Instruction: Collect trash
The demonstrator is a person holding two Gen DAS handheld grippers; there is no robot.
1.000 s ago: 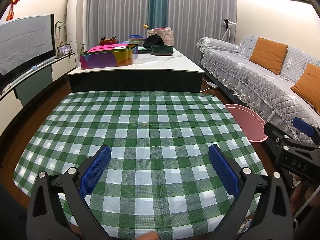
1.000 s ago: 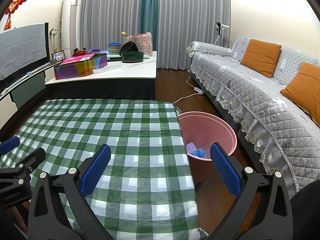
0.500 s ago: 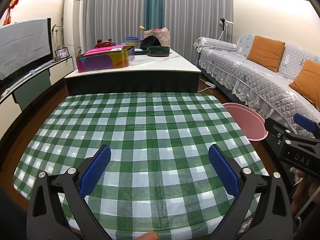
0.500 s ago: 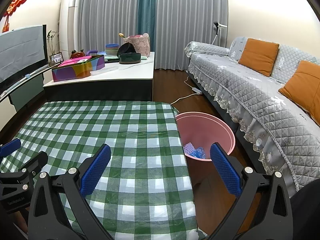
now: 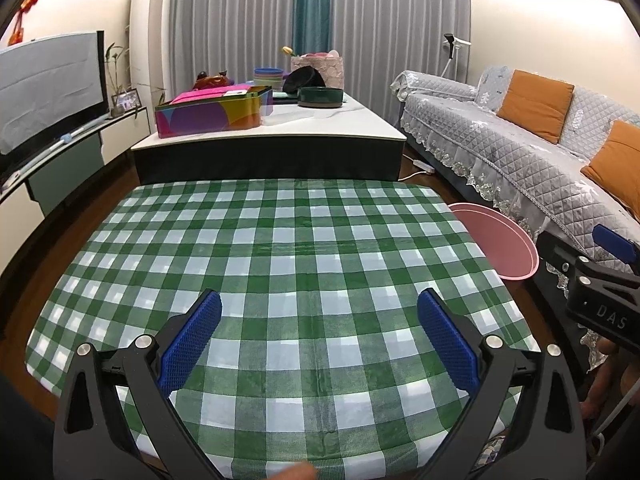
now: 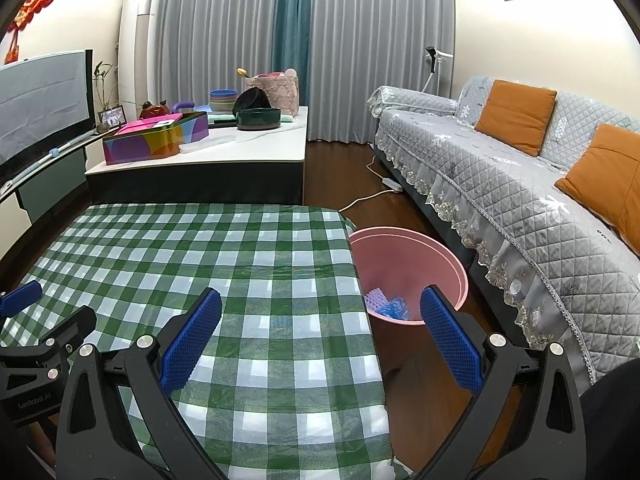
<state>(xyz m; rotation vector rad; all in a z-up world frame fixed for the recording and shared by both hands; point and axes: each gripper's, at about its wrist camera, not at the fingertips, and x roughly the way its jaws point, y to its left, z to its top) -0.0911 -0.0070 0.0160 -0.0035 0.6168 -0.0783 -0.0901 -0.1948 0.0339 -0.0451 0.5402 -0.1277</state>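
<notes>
We've got both claws spread wide and empty: the left claw [image 5: 319,334] hangs over the checked desk [image 5: 288,240], the right claw [image 6: 320,336] at its right edge. No trash shows on the cloth. The blue and lilac wrappers [image 6: 387,305] lie inside the pink bin [image 6: 448,264] just beside the desk, so we'd call collecting about finished.

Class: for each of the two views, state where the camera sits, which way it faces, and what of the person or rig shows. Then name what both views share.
Left wrist: on the left gripper, open, facing across the checked table toward the curtains; the right gripper shows at the right edge.
Right wrist: on the right gripper, open, over the table's right edge, seeing into the pink bin; left gripper at lower left.
Shared: table, bin, sofa, white table.
</notes>
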